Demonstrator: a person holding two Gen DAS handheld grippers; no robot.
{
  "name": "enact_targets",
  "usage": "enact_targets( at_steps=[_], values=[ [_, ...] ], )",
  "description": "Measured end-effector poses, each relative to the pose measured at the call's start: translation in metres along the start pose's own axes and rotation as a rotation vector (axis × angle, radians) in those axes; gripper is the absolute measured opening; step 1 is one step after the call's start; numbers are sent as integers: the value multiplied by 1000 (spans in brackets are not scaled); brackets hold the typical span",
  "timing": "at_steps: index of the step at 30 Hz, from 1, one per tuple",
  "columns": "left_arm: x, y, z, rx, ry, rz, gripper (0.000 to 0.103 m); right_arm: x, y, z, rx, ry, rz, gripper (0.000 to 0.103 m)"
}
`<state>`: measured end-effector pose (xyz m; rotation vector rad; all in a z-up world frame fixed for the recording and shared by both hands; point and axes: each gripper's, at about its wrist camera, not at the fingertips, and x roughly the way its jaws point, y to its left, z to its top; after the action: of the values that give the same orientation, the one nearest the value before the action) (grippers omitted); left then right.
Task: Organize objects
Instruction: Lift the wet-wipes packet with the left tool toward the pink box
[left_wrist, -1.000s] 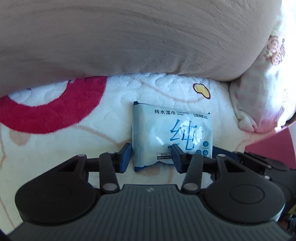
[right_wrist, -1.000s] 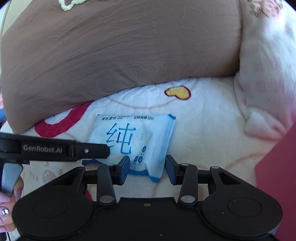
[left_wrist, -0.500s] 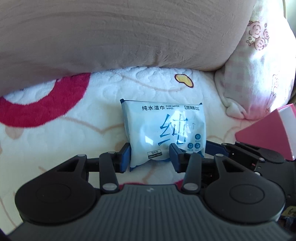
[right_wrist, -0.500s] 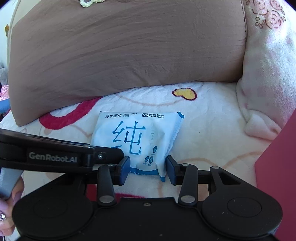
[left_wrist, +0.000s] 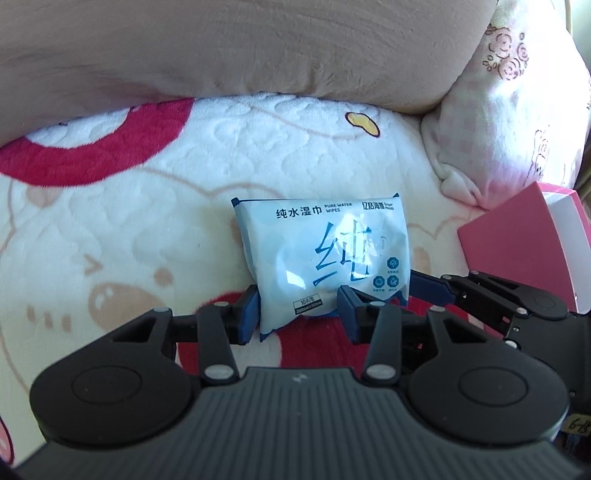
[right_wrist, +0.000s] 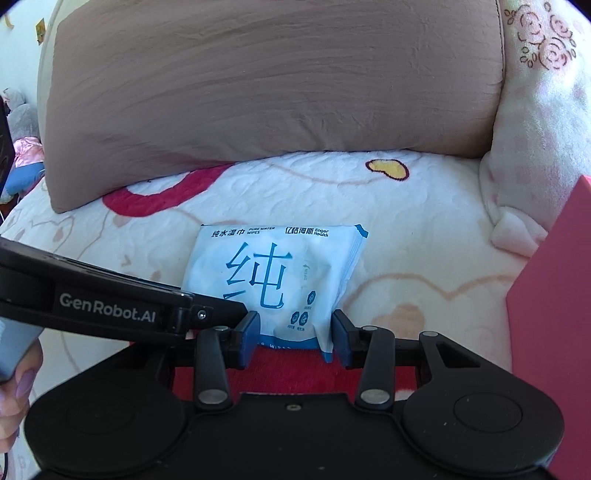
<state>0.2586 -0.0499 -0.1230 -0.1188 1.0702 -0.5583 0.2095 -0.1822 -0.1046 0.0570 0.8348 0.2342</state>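
A white and blue pack of wet wipes (left_wrist: 321, 258) is held at its near edge by both grippers over a white fleece blanket (left_wrist: 184, 192) with red and beige cartoon print. My left gripper (left_wrist: 299, 314) is shut on the pack's left half, its blue pads pressing the wrapper. In the right wrist view my right gripper (right_wrist: 295, 332) is shut on the right half of the same pack (right_wrist: 273, 273). The left gripper's black body (right_wrist: 110, 306) crosses that view from the left. The right gripper's fingers (left_wrist: 443, 291) show beside the pack in the left wrist view.
A large brown pillow (right_wrist: 273, 85) lies behind the pack, and a pink flowered pillow (left_wrist: 517, 110) sits at the right. A pink box with a white inside (left_wrist: 524, 251) stands close on the right. A person's fingers (right_wrist: 14, 387) show at the lower left.
Both grippers have drawn back together with the pack between them; the pillows and the yellow patch have receded. The pink box has come further into view at the right.
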Motion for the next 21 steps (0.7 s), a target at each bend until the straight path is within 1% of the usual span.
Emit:
enact_targets(
  at_steps=[14,21],
  values=[
    [-15,-16,-21,2,34,0,43,-24,6,-16,-9,20,-13,47],
    [-35,-21,-32,1,40,-1,43,-44,13,-23,14,34,3,47]
  ],
)
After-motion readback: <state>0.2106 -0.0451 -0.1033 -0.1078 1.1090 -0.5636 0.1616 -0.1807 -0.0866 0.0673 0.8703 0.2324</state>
